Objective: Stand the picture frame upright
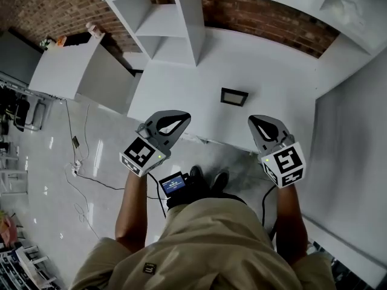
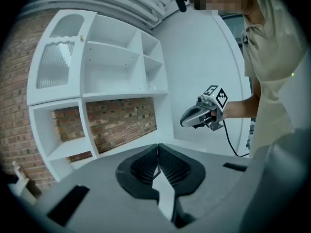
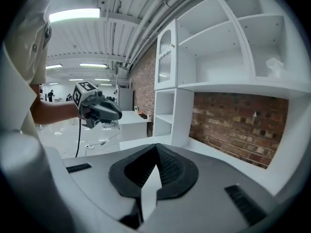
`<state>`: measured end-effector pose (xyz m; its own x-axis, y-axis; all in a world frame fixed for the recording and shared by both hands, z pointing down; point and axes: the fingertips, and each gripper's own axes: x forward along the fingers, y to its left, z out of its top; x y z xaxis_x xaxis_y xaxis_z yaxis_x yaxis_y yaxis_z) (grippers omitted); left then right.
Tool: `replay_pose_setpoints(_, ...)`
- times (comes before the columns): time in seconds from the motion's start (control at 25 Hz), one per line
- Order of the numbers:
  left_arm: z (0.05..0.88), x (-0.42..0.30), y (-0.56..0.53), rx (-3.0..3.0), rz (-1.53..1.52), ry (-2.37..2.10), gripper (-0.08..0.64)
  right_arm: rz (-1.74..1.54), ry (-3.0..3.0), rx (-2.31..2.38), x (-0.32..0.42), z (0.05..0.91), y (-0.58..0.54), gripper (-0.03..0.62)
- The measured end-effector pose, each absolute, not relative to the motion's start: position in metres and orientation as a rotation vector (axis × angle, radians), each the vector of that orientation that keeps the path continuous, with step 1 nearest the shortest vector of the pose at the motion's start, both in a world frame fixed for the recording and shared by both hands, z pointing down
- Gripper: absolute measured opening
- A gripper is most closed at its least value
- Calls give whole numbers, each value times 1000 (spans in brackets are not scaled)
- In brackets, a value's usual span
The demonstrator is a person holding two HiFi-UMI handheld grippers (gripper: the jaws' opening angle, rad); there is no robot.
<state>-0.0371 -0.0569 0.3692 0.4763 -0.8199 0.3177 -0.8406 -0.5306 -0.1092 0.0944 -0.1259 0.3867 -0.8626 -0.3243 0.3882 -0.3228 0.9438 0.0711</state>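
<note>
White counter [image 1: 272, 65] below a brick wall [image 1: 266, 23] fills the head view. The frame [image 1: 234, 96] lies flat on it, near the front edge, so it wants tipping up by one edge. L gripper [image 1: 179, 119] and R gripper [image 1: 259, 123] hang at the counter's edge, one each side of the frame and well short of it, neither touching (nothing of the task done yet, we judge). That spread prob. lets either one reach in.

L gripper view: jaws pressed together, nothing btwn them. It looks over the counter at the shelves [image 2: 121, 67]. No frame in shot.

R gripper view: jaws clenched tight too, empty, aimed along the brick wall, frame out of shot. We'd say both must open before pinching an edge.
</note>
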Motion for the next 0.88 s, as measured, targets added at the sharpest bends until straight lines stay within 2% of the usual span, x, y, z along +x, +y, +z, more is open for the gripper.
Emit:
replay_pose_setpoints(0.2,339,-45,-31,2572,339,-1511,11,-11,-2738,468,108,353,-107,5)
replay_pose_setpoints(0.6,313,-55,45,2697,464,-1510,11,-64,-2740,538,101,320,-34,3)
replay_pose_setpoints(0.88,313,-62,122,2771,402,-1410,11,-120,-2726,609,87,297,48,3)
